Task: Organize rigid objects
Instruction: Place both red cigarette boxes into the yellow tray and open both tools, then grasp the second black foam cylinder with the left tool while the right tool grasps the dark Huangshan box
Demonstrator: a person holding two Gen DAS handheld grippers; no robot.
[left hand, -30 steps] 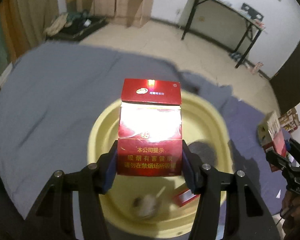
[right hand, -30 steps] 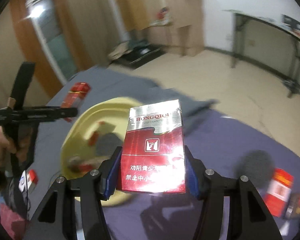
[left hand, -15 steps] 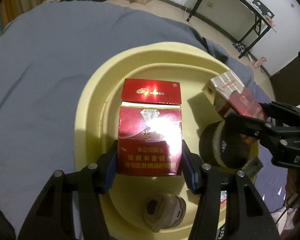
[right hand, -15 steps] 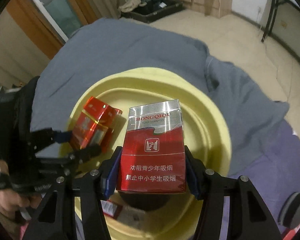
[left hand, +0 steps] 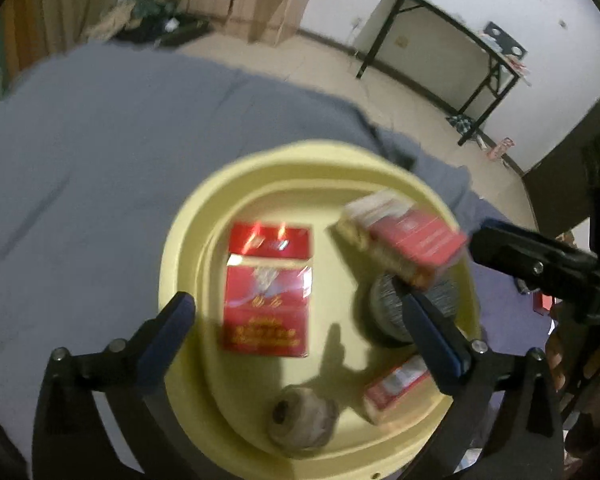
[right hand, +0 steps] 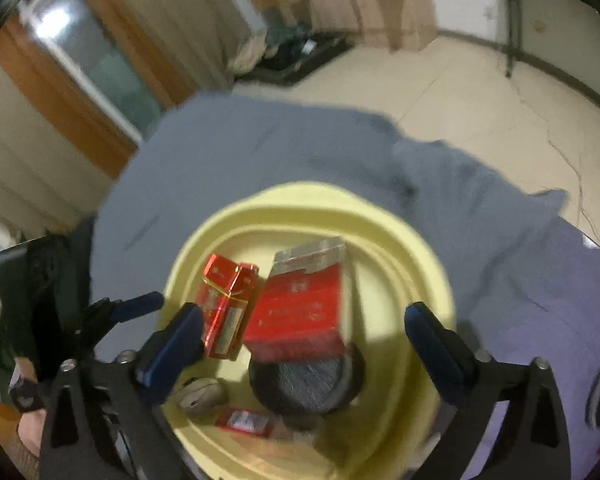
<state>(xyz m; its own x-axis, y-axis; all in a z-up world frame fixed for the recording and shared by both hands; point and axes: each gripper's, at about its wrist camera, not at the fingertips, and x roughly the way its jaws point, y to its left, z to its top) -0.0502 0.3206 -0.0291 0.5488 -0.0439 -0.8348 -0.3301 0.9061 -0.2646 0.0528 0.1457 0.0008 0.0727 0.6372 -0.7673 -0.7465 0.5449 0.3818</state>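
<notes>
Both our grippers, left and right, gape wide, holding nothing. Two packs sit mid-frame in the basin. We should lift straight up, clear of its rim.

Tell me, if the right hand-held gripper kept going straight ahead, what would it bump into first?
Probably the silver-topped red pack, which sits dead centre between the open fingers of the right hand-held gripper inside the yellow basin. Motion blur leaves depth unclear.
</notes>
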